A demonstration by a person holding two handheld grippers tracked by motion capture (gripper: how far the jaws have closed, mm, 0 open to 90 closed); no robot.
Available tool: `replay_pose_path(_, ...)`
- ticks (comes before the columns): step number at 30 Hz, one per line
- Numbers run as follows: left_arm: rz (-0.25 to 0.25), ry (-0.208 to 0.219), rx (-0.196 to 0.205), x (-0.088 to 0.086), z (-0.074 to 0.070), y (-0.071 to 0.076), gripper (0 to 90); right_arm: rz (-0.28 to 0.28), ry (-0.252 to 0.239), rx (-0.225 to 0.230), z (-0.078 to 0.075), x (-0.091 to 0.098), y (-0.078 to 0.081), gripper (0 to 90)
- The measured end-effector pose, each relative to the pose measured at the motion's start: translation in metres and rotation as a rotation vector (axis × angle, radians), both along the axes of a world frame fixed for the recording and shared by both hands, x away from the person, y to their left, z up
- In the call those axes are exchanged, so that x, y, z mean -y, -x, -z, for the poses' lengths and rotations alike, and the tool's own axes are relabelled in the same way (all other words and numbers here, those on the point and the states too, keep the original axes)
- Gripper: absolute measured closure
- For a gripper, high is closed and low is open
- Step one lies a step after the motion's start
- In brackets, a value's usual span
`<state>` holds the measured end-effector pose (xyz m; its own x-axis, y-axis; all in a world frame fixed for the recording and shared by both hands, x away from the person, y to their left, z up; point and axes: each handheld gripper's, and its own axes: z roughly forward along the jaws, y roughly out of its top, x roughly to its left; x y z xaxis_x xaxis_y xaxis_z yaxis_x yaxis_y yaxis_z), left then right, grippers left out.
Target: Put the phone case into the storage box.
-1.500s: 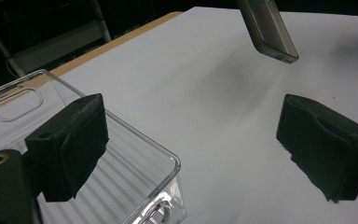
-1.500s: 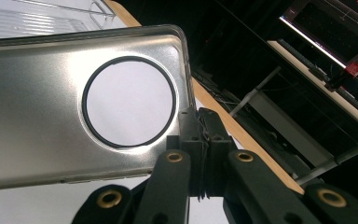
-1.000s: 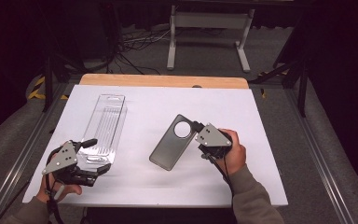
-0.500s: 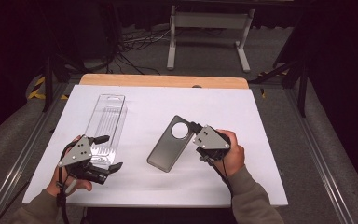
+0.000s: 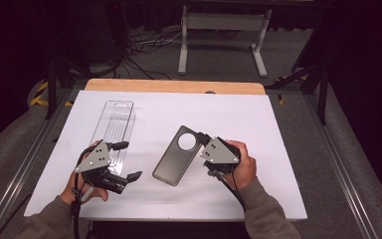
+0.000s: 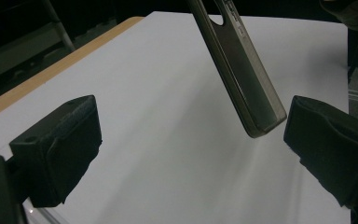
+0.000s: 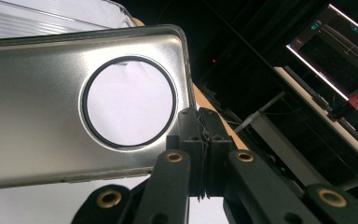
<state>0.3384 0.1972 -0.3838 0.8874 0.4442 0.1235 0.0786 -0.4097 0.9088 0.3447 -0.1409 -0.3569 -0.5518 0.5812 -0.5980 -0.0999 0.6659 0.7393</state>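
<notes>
A grey phone case [image 5: 176,155] with a round camera hole hangs tilted over the middle of the white table [image 5: 229,119]. My right gripper [image 5: 205,142] is shut on its edge beside the hole; in the right gripper view the case [image 7: 37,107] sits just beyond the closed jaws [image 7: 199,140]. My left gripper [image 5: 128,160] stands open to the case's left, jaws pointing at it. In the left gripper view the case's lower corner [image 6: 254,109] floats between the wide-apart pads [image 6: 70,140], nearer the right one, touching neither.
A clear plastic package [image 5: 113,124] lies lengthwise on the table's left side, just beyond my left hand. A wooden strip [image 5: 174,86] borders the far edge. Dark floor, cables and a metal stand [image 5: 219,30] lie beyond.
My left gripper has moved right and forward, from the table's left front toward the case. The right gripper has lifted and turned the case slightly.
</notes>
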Motion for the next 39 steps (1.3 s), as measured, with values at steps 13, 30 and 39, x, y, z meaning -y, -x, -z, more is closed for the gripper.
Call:
replay_pose_path(13,-0.008,0.012,0.023,0.016,-0.001,-0.003,7.5,-0.030,0.031,0.018,0.006,-0.017,0.006,89.6)
replay_pose_path(30,0.044,0.064,0.016,0.033,-0.007,-0.007,32.0,-0.056,0.073,0.069,0.013,-0.036,0.014,89.5)
replay_pose_path(39,0.016,0.091,-0.006,0.043,-0.020,-0.017,46.1,-0.065,0.111,0.123,0.013,-0.042,0.021,89.5)
